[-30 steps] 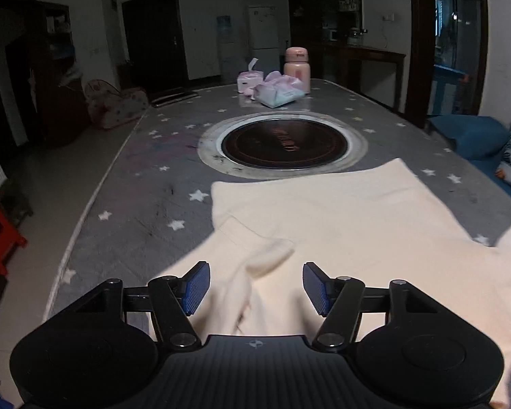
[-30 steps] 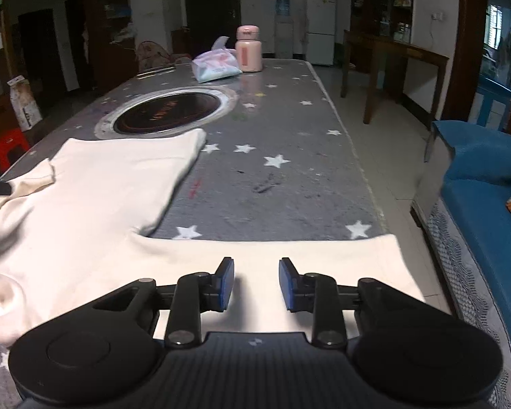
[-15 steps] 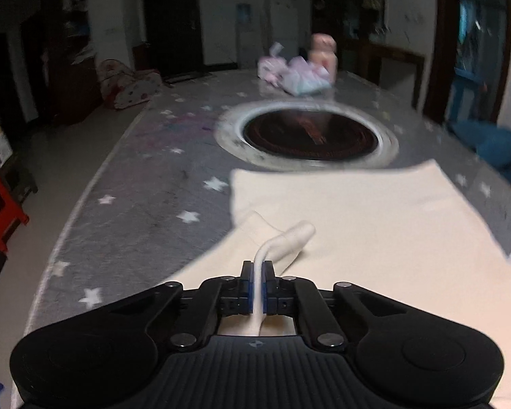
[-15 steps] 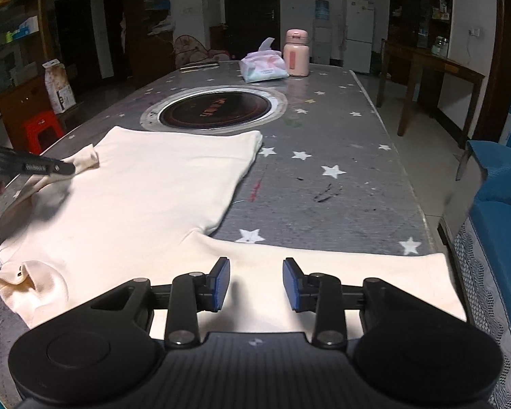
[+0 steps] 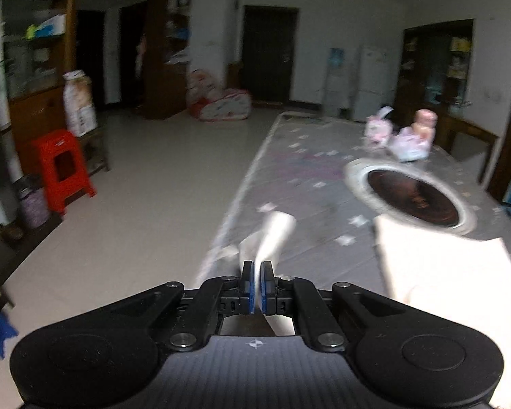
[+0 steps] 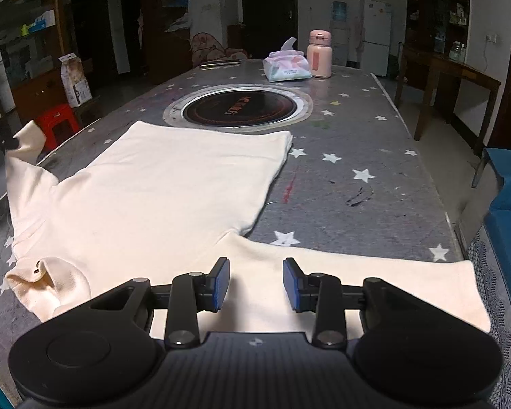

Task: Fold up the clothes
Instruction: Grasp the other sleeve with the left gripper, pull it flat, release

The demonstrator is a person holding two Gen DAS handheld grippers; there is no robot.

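We see a cream shirt (image 6: 173, 184) spread flat on the grey star-printed surface (image 6: 357, 129), its body reaching toward the round black hob (image 6: 238, 107) set into the middle of that surface. The hem end lies just short of the hob's metal ring.

Our left claw (image 5: 255, 288) is clenched on the left sleeve (image 5: 272, 235), which sticks up and forward from between the blue pads (image 5: 250, 289) and is blurred in the left wrist view. From the right wrist view the same sleeve (image 6: 25, 146) is lifted off the surface at the shirt's far left edge, out over the surface's rim, with the dark tip of the left claw at its end. In the left wrist view the shirt body (image 5: 443, 272) lies to the right of that claw.

Our right claw (image 6: 255, 284) is released, jaws well apart, hovering above the right sleeve (image 6: 357, 279), which lies stretched out flat toward the right edge of the surface. We cannot tell whether the pads touch the cloth. The collar (image 6: 47, 276) is bunched up near the left of this claw.

At the far end of the surface stand a tissue pack (image 6: 286, 66) and a pink bottle (image 6: 319, 54), just beside each other. A red stool (image 5: 63, 167) stands on the floor to the left.
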